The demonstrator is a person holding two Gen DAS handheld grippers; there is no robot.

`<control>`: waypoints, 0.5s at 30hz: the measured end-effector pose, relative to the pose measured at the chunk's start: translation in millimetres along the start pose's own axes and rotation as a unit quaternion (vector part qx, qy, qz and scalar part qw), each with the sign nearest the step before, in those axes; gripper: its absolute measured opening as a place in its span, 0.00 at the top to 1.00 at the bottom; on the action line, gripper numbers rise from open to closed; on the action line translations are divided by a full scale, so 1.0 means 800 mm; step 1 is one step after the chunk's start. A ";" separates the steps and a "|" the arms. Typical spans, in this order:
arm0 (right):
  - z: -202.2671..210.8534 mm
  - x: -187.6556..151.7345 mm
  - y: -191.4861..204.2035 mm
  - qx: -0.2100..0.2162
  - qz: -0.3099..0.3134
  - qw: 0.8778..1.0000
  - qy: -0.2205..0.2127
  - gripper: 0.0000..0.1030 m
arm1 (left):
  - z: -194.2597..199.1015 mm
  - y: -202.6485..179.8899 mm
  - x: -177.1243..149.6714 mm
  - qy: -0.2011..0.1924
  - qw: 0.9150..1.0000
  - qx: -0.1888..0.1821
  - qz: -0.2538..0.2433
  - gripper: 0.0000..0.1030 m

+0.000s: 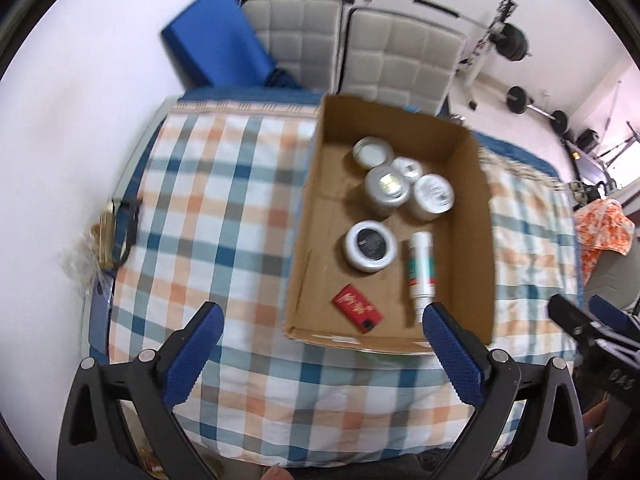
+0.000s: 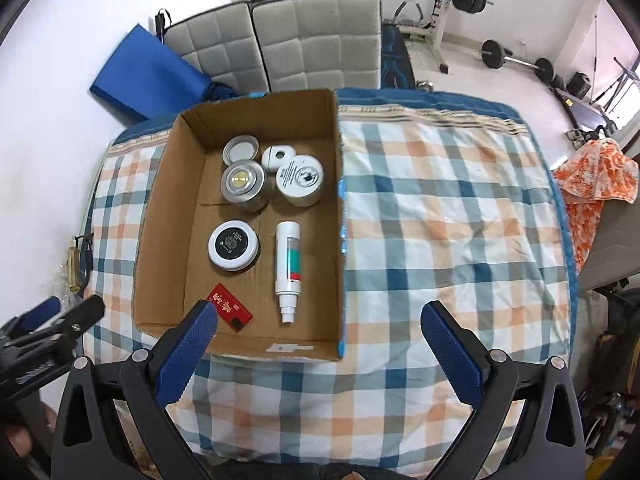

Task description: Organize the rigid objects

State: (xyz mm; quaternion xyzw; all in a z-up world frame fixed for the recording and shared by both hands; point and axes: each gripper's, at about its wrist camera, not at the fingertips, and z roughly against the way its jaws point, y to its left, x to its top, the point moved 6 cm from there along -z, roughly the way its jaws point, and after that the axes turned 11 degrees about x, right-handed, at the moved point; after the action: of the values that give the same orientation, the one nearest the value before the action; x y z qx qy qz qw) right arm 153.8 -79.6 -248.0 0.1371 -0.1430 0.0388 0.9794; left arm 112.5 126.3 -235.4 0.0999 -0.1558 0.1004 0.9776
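Both the left gripper (image 1: pixel 322 322) and right gripper (image 2: pixel 318 320) hang released and empty above the checked tablecloth (image 2: pixel 440 208). Jars, a white spray bottle (image 2: pixel 288 268) and a small red packet (image 2: pixel 232 308) already lie inside the open brown cardboard box (image 2: pixel 160 216); sorting looks nearly finished, with nothing loose visible to fetch next.

Box (image 2: pixel 160 216) on table's left half (image 2: pixel 440 220), jars (image 2: pixel 244 186) at back, bottle (image 2: pixel 288 268) and packet (image 2: pixel 232 308) nearer

both wrist cameras look steeply down from above the near edge, sharing the cardboard box (image 1: pixel 304 216) (image 2: pixel 160 216) on the checked cloth (image 1: pixel 224 184) (image 2: pixel 440 216).
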 end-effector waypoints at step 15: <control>0.169 -0.041 0.012 0.026 0.008 0.998 -0.063 0.00 | 0.156 -0.014 -0.016 -0.077 0.997 -0.006 -0.012 0.01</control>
State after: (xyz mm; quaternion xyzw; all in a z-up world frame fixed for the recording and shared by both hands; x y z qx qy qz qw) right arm 84.8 -109.2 -130.5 0.1636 -0.2044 0.0412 0.9642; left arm 67.7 84.9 -125.5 0.1033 -0.2301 0.0797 0.9644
